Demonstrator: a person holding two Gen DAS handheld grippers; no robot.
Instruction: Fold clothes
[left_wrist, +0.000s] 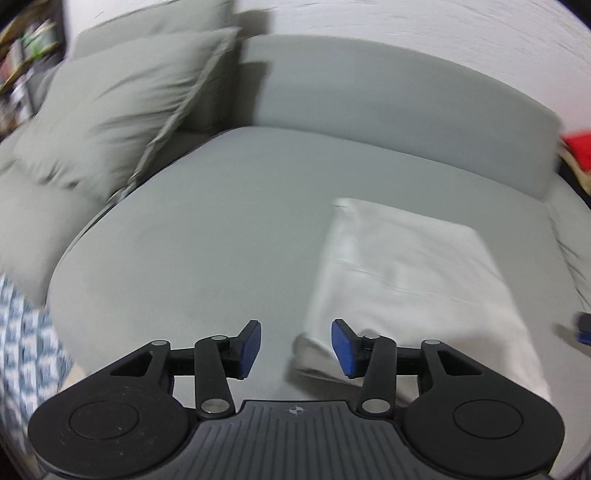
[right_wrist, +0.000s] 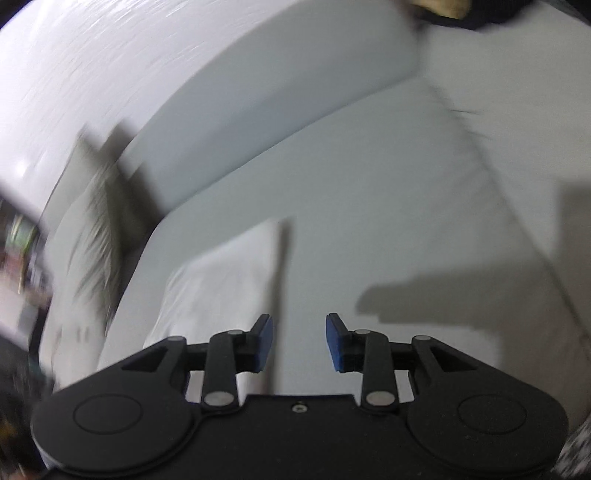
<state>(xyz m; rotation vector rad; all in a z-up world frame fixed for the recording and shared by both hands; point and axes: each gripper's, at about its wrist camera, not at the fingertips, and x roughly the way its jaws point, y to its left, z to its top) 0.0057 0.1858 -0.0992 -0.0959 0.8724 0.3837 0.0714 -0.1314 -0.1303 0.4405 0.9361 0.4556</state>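
Note:
A folded white cloth (left_wrist: 417, 280) lies flat on the grey sofa seat (left_wrist: 207, 236), to the right in the left wrist view. My left gripper (left_wrist: 296, 349) hovers open over the seat at the cloth's near left corner, nothing between its blue pads (left_wrist: 251, 347). In the right wrist view the same white cloth (right_wrist: 221, 280) lies left of centre on the sofa seat (right_wrist: 388, 221). My right gripper (right_wrist: 300, 341) is open and empty, just beyond the cloth's right edge. Both views are blurred by motion.
Grey cushions (left_wrist: 118, 110) lean at the sofa's back left. The backrest (left_wrist: 388, 96) curves behind the seat, with a white wall above. A blue-and-white patterned fabric (left_wrist: 26, 350) shows at the lower left. Something red (left_wrist: 578, 147) sits at the far right.

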